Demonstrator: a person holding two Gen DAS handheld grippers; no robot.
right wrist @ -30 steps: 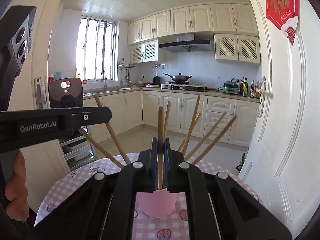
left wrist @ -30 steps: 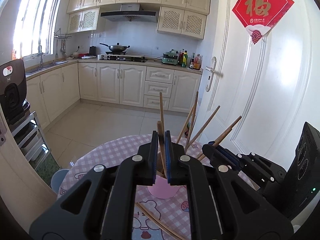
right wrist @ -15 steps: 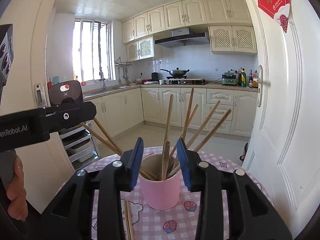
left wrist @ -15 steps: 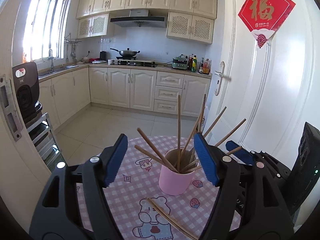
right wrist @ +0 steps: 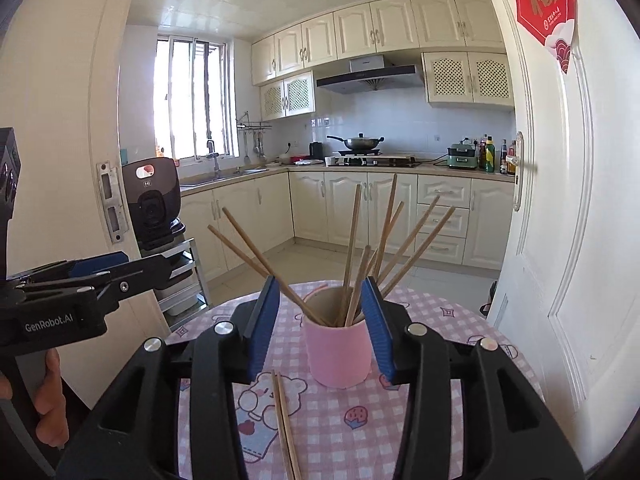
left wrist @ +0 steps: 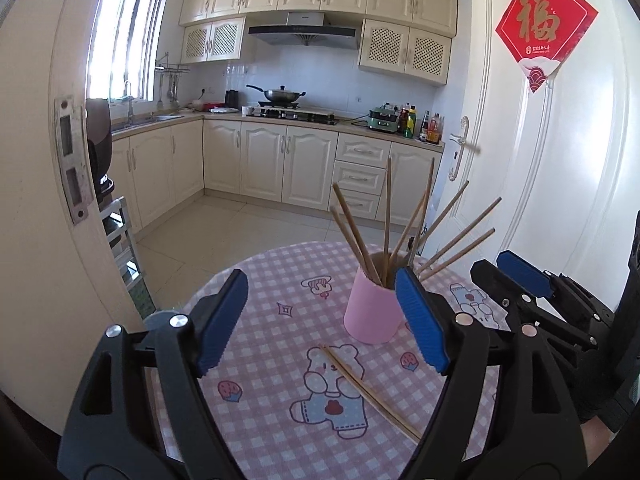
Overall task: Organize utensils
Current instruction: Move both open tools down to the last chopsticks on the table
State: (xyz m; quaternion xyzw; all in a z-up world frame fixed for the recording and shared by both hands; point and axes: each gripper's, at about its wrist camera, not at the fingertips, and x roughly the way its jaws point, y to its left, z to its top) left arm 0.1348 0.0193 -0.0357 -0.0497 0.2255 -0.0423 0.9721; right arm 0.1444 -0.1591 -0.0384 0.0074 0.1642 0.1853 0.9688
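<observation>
Presently, findings as follows.
Pink cup (right wrist: 338, 354): upright on the checked worktop (left wrist: 280, 320), placed as the holder for the sticks.
Chopsticks in cup (right wrist: 352, 256): roughly eight, fanned outward and resting on the rim, loose.
Loose pair of chopsticks (left wrist: 370, 394): flat on the worktop just in front of the cup, side by side; judged next for collection.
Left gripper (left wrist: 320, 320): jaws have just been opening; wide apart, nothing between the pads.
Right gripper (right wrist: 320, 326): jaws have just been opening; partly apart, framing the cup but not pressing it, empty.
Progress: mostly done; one pair outstanding.
</observation>
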